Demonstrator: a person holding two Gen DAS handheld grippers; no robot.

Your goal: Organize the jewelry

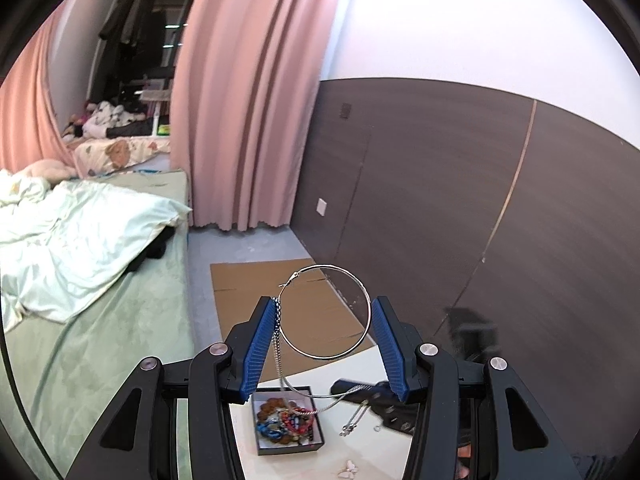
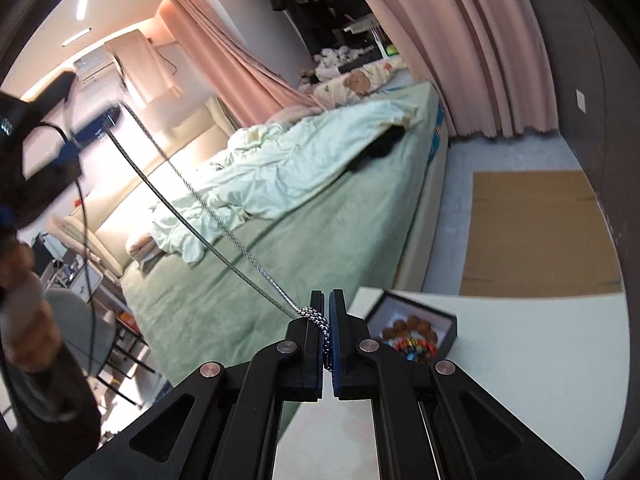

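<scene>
Left gripper (image 1: 325, 312), jaws half open, grips a large thin silver hoop earring (image 1: 325, 311) above the white tabletop (image 1: 360, 448) edge; right gripper (image 2: 325, 304), jaws shut, clamps a silver rope chain (image 2: 224, 236) beside a black-rimmed open box (image 2: 416, 334) holding beaded bracelets (image 2: 410, 342).

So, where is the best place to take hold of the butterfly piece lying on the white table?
Grip the butterfly piece across its two wings, coming straight down from above. It lies flat and alone on the table, clear of the box, so a claw has room on both sides.
</scene>
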